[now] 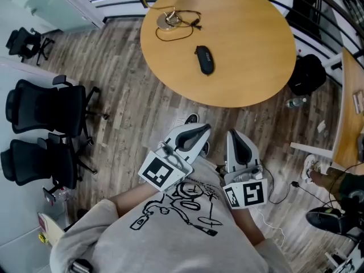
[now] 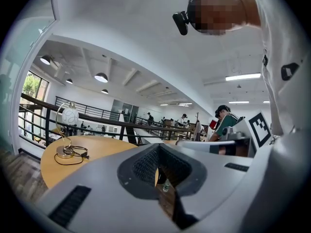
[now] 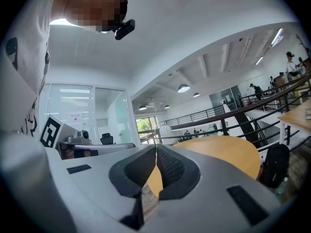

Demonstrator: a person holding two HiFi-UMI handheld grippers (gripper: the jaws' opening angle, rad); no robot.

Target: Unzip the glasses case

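Observation:
A black glasses case (image 1: pixel 205 60) lies near the middle of the round wooden table (image 1: pixel 250 67), well ahead of both grippers. My left gripper (image 1: pixel 200 131) and right gripper (image 1: pixel 236 138) are held side by side close to the person's chest, over the floor short of the table's near edge. Both are shut with nothing between the jaws. In the left gripper view the left gripper (image 2: pixel 158 150) points level at the table (image 2: pixel 97 152); in the right gripper view the right gripper (image 3: pixel 156 148) does the same toward the table (image 3: pixel 228 152). The case shows in neither gripper view.
A small lamp with a coiled black cord (image 1: pixel 173 21) stands at the table's far left. Black office chairs (image 1: pixel 45 110) sit on the wood floor at left. A black backpack (image 1: pixel 307 73) and a water bottle (image 1: pixel 296 102) lie right of the table, beside a second desk (image 1: pixel 348 112).

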